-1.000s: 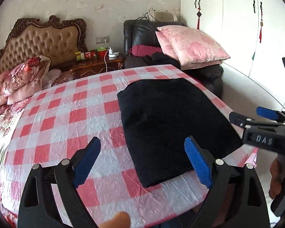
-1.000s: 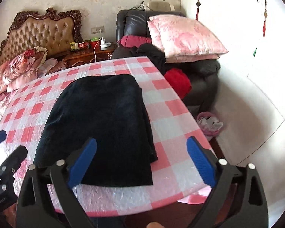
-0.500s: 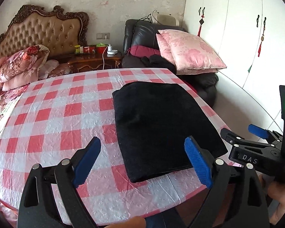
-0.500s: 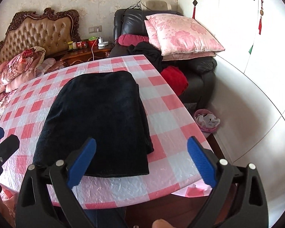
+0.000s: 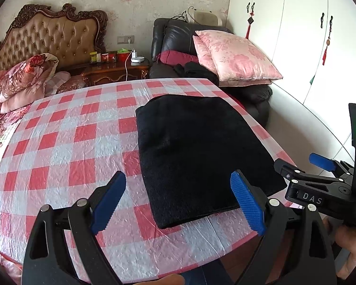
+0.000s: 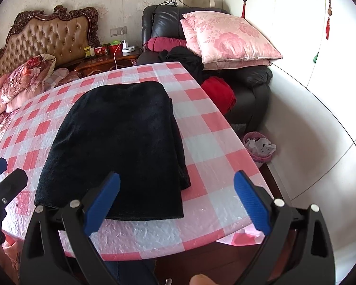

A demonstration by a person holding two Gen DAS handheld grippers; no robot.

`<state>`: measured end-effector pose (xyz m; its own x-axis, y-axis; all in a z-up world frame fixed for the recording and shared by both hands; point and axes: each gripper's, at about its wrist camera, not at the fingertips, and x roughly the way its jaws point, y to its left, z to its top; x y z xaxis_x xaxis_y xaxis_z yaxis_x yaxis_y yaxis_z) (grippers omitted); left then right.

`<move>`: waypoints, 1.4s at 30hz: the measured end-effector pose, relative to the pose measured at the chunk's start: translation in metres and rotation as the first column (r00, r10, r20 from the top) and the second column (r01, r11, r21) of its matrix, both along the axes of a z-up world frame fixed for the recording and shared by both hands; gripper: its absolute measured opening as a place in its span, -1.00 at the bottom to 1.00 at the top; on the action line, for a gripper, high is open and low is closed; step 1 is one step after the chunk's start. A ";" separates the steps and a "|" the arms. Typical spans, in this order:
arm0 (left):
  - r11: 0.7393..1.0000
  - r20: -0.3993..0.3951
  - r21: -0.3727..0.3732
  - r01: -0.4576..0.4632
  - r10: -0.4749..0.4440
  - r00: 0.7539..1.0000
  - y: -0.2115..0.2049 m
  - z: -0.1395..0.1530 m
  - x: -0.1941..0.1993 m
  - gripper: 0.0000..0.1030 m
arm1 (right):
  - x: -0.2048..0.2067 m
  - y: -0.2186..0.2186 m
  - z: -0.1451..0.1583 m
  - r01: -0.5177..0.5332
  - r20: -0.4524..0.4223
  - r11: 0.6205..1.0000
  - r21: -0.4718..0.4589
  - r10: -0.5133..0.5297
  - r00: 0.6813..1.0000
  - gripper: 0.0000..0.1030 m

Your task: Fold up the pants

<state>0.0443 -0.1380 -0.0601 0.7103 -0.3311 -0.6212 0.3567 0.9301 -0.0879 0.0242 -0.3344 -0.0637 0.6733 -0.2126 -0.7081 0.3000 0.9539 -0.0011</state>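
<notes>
Pants [image 5: 201, 152] lie as a compact black rectangle on the checked bench [image 5: 66, 142], toward its 3 o'clock side in the left wrist view, with the near hem close to the front edge and the far end pointing to 12 o'clock. Over the last second both cameras have drawn back from the cloth: a second ago the front edge of the bench sat low in each view and the pants filled more of it, whereas now the whole edge and the floor under it show. Both grippers hang off the bench at 6 o'clock, clear of the fabric. The left gripper [image 5: 178, 204] has its fingers spread wide with nothing between them, and the right gripper [image 6: 175, 204] likewise stands wide and empty; in the left view the right one appears at 4 o'clock, well apart from the pants. From the right view the layers along the 3 o'clock side are not quite flush, a lower layer sticking out near the front corner. Judging by the neat shape and the retreat of both hands, folding looks essentially finished, with at most a little tidying of that edge left.
</notes>
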 end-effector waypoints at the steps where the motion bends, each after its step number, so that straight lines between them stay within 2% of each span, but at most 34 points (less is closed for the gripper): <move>1: 1.000 0.000 0.001 0.000 0.000 1.000 0.000 0.000 0.001 0.69 | 0.000 0.000 0.000 0.000 0.000 1.000 0.000 0.000 1.000 0.88; 42: 1.000 -0.009 0.001 0.018 -0.018 1.000 -0.012 -0.001 0.005 0.69 | 0.005 -0.003 -0.005 -0.003 -0.009 1.000 0.006 0.003 1.000 0.88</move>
